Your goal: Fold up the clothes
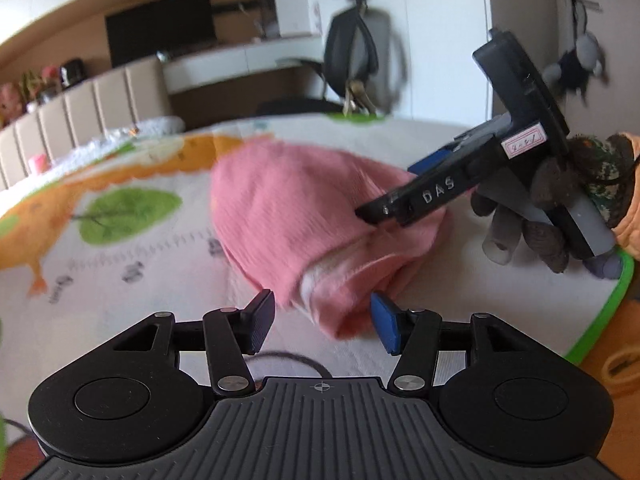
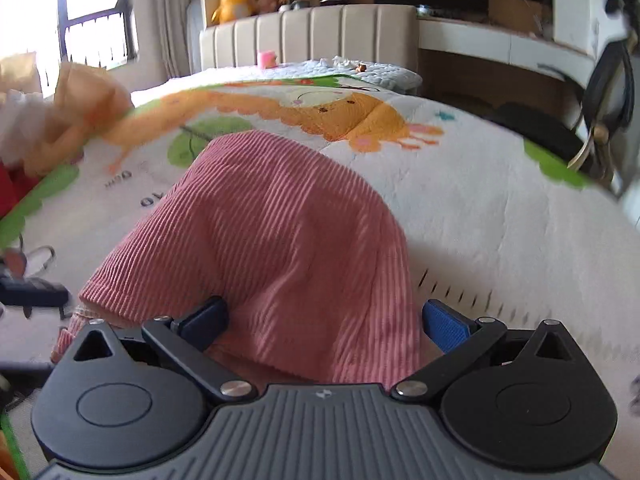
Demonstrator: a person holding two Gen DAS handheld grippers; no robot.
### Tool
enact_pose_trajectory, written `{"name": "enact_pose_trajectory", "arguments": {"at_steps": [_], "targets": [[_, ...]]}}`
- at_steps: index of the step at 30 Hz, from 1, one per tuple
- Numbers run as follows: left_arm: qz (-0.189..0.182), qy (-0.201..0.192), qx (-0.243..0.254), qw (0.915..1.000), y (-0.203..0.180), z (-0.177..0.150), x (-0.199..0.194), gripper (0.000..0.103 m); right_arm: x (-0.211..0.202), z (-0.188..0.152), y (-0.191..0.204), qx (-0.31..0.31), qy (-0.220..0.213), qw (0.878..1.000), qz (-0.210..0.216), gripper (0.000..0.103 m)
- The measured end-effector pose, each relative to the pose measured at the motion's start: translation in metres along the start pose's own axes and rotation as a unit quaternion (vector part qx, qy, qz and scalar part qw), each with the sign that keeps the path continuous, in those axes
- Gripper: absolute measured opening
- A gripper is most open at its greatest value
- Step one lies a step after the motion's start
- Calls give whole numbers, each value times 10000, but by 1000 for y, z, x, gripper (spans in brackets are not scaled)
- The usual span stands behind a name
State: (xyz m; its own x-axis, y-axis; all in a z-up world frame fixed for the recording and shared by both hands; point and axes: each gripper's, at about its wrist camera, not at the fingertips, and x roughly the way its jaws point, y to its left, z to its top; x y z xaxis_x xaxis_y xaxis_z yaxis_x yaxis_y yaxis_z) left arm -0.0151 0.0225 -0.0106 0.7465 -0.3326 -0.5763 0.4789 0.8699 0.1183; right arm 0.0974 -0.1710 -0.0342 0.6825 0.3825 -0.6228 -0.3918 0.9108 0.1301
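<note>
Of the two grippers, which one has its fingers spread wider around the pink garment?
The right gripper: its fingers straddle the broad pink ribbed garment. The left gripper is open more narrowly, at the garment's folded end.

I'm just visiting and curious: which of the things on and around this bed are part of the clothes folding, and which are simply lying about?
Part of the job:
- pink ribbed garment, bunched on the printed bedspread
- left gripper, open
- right gripper, open around the garment

Just lying about:
- yellow plush toy on the headboard shelf
- office chair
- dark screen
</note>
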Motion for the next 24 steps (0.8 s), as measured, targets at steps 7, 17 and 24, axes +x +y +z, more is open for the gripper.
{"name": "enact_pose_trajectory", "arguments": {"at_steps": [7,17,24], "targets": [[-404,-201,186,9988,-13,0,8,57,0,-6,-19,498,43,9983,285,103],[-2030,-495,587,9762,-29,3,-30,62,-34,22,-15,86,-586,9982,88,103],[-1308,-1531,-728,9768,32,64,-35,94,3,22,6,-1035,242,9936,-385,103]]}}
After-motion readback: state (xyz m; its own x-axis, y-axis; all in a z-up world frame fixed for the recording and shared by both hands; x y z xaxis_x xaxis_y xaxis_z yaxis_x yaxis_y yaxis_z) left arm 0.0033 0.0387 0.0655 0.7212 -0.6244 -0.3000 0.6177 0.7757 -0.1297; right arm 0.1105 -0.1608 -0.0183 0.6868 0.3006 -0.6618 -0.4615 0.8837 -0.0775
